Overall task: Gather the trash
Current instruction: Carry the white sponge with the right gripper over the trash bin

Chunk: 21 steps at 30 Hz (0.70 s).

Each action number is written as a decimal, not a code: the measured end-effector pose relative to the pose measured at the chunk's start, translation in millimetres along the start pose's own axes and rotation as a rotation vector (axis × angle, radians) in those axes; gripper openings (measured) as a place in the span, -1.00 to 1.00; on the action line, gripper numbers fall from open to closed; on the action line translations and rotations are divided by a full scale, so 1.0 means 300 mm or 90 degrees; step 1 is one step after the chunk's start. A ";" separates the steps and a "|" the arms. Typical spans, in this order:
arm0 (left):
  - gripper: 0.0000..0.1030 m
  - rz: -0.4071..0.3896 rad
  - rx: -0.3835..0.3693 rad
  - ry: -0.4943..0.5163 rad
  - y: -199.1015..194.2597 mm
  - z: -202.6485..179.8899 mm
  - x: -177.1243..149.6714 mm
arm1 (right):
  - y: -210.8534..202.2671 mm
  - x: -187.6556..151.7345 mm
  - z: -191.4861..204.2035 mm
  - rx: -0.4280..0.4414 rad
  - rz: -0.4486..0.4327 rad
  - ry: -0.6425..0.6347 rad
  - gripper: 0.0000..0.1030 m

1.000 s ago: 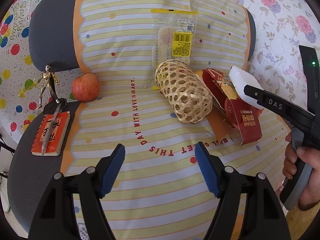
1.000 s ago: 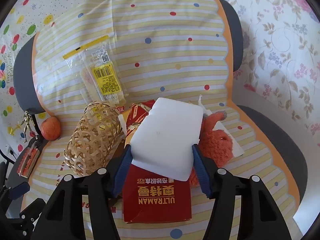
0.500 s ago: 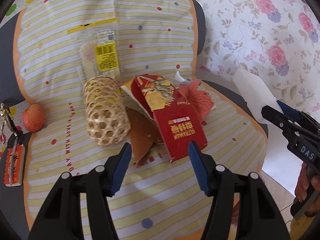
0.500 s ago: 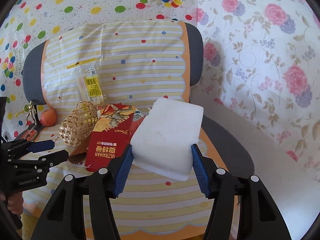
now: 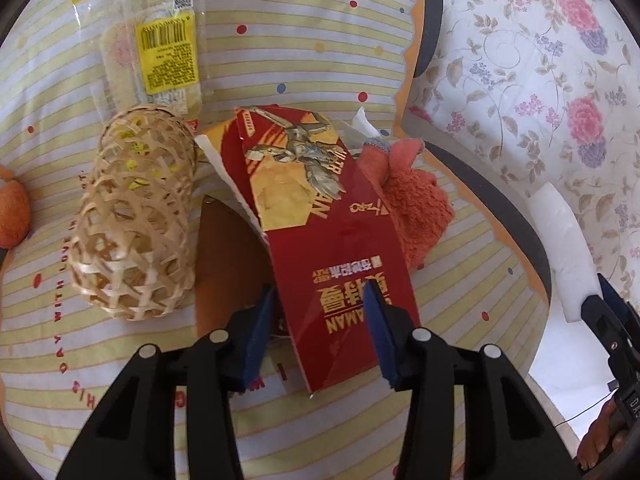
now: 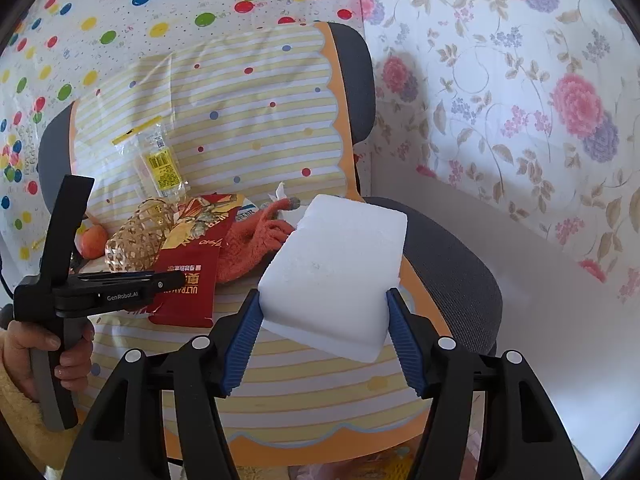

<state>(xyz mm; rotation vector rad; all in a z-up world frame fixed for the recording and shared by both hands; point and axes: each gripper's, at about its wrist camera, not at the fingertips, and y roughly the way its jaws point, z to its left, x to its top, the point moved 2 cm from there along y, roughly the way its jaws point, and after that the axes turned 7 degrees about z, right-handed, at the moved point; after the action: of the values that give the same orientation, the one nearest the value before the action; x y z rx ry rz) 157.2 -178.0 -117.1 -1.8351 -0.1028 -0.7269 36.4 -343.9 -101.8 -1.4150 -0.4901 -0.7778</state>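
Observation:
A red Ultraman snack packet (image 5: 340, 256) lies flat on the striped chair cover (image 5: 280, 432), beside a clear wrapper with a yellow label (image 5: 168, 48). My left gripper (image 5: 318, 290) reaches down over the packet's near end. Its jaws are closing with the packet between them, and the pads do not clearly press on it. My right gripper (image 6: 323, 293) holds a white foam block (image 6: 336, 264) in the air over the seat's right side. Its jaws are opening slightly, but both pads still touch the block. The block (image 5: 560, 240) also shows at the right edge of the left wrist view.
A woven bamboo basket (image 5: 136, 224) lies on its side left of the packet, with brown card (image 5: 228, 264) under the packet. An orange fluffy cloth (image 5: 416, 208) lies to its right, an apple (image 5: 12, 216) far left. Floral wallpaper (image 6: 540, 120) backs the chair.
My left gripper moved right and forward from the bare cover onto the red packet, and its jaws narrowed. My right gripper carried the foam block back and right, away from the pile.

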 end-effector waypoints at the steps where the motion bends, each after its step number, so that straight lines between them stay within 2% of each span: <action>1: -0.18 0.002 -0.006 -0.002 0.005 0.000 0.003 | 0.003 -0.001 -0.004 0.002 0.000 0.001 0.21; 3: -0.22 0.005 -0.020 -0.007 0.013 0.002 0.007 | 0.006 -0.002 -0.010 0.004 0.001 0.004 0.21; 6: -0.56 0.009 -0.052 -0.021 0.012 0.009 0.014 | 0.006 -0.005 -0.011 0.007 0.001 0.006 0.21; 12: -1.00 -0.057 -0.077 0.023 -0.093 -0.048 0.009 | -0.010 -0.005 -0.011 0.001 -0.005 0.006 0.22; 16: -1.00 -0.130 -0.058 0.077 -0.221 -0.109 -0.014 | -0.056 -0.003 -0.007 -0.006 -0.021 0.007 0.21; 21: -1.00 -0.167 -0.034 0.133 -0.360 -0.150 -0.106 | -0.137 -0.009 0.014 -0.005 -0.032 -0.003 0.22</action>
<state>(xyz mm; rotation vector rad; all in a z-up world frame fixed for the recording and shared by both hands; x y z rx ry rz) 68.5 -167.0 -35.3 -1.8030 -0.1922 -1.1103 5.1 -338.3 -75.3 -1.4162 -0.5295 -0.8171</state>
